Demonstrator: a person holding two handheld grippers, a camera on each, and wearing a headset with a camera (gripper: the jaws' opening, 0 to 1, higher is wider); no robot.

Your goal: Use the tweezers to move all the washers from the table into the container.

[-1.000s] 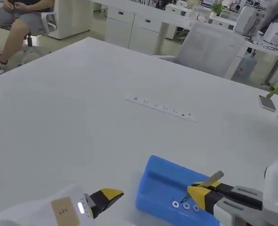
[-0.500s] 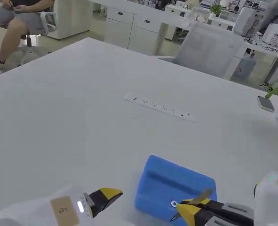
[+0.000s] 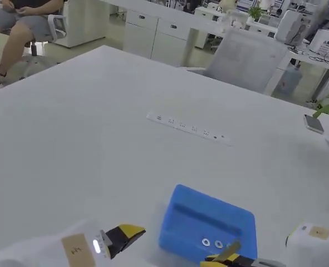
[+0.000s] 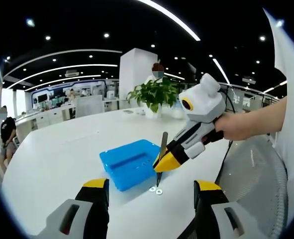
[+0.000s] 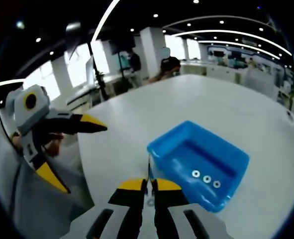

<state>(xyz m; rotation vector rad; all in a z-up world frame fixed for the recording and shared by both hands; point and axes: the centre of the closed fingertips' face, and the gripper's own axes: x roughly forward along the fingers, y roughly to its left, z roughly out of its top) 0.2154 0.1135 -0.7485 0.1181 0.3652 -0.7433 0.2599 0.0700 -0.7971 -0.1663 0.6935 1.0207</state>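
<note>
Your right gripper (image 4: 164, 163) is clamped on the tweezers (image 4: 163, 141), its jaws pressed almost together with the thin metal between them. In the left gripper view the tweezers point steeply down. Their tip reaches the table (image 3: 97, 128) right at two washers (image 4: 159, 191) that lie side by side on the bare surface, just outside the wall of the blue container (image 4: 129, 164). You cannot tell from these views whether the tip touches either washer. The right gripper itself sits just beside the container's near edge, nose tilted down toward that pair.

In the right gripper view, three washers (image 5: 206, 179) lie in a short row on the container's floor, close to one wall.

Your left gripper (image 3: 129, 233) has its jaws spread wide and holds nothing. It hangs low over the table to the left of the container, apart from it. It faces the container, the tweezers and the pair of washers on the table, which sit between its two jaws in its own view.
</note>
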